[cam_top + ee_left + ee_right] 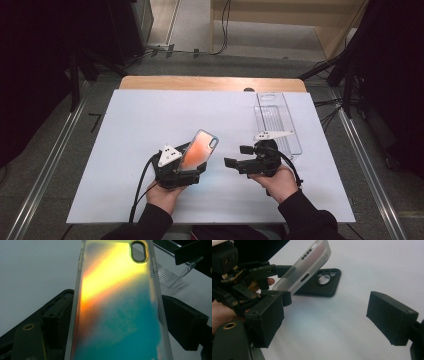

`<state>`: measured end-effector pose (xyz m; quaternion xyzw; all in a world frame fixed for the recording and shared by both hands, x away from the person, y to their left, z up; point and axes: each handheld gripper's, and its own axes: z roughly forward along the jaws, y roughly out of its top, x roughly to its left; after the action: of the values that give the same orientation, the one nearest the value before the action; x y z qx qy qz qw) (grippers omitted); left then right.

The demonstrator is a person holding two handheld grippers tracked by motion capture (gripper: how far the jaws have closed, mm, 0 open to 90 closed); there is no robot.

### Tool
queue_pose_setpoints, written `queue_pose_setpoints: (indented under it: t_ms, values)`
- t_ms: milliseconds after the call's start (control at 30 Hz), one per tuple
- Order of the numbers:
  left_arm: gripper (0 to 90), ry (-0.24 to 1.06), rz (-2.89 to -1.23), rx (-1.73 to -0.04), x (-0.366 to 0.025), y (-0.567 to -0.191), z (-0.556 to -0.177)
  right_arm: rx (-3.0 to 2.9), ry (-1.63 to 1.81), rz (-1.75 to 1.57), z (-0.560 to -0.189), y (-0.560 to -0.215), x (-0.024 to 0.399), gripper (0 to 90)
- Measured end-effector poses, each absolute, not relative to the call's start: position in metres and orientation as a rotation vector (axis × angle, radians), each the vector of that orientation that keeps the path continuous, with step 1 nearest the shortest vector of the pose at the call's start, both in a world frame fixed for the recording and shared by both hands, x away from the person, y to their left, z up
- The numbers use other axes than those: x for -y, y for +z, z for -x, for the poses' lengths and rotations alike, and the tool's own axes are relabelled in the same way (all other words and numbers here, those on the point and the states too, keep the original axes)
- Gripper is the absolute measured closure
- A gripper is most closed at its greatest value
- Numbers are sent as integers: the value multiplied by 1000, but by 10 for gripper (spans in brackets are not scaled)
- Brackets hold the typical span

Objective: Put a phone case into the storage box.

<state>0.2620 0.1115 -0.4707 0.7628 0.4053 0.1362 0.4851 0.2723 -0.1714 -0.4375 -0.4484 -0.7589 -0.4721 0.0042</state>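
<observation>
My left gripper (pixel 192 170) is shut on an iridescent phone case (pixel 197 149), gripping its lower end by the two side edges and holding it tilted up off the white table. Seen close up, the case (pixel 117 305) glows orange to teal between the black jaws. My right gripper (pixel 238 156) hovers to its right, open with nothing between its pads (pixel 392 317). In the right gripper view, the held case (pixel 304 267) and the left gripper (pixel 287 282) are up close. A black phone case (pixel 322 282) lies flat on the table behind them.
A clear plastic tray (pixel 277 122) lies at the table's far right. The white table sheet (pixel 150 115) covers a wooden top, with its edge (pixel 210 82) exposed at the back. Dark stands and cables surround the table.
</observation>
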Motion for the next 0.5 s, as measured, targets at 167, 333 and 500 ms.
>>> queue_pose_setpoints:
  t_ms: [167,333,500]
  values:
    - [165,364,-1828,-961,-110,-471,-261,2352,-1506,1407,-277,-435,168,127]
    - [165,354,-1830,-965,-108,-474,-261,2318,-1528,1421,-281,-433,164,127]
    - [164,370,-1805,-947,-105,-476,-258,2296,-1537,1432,-288,-430,158,127]
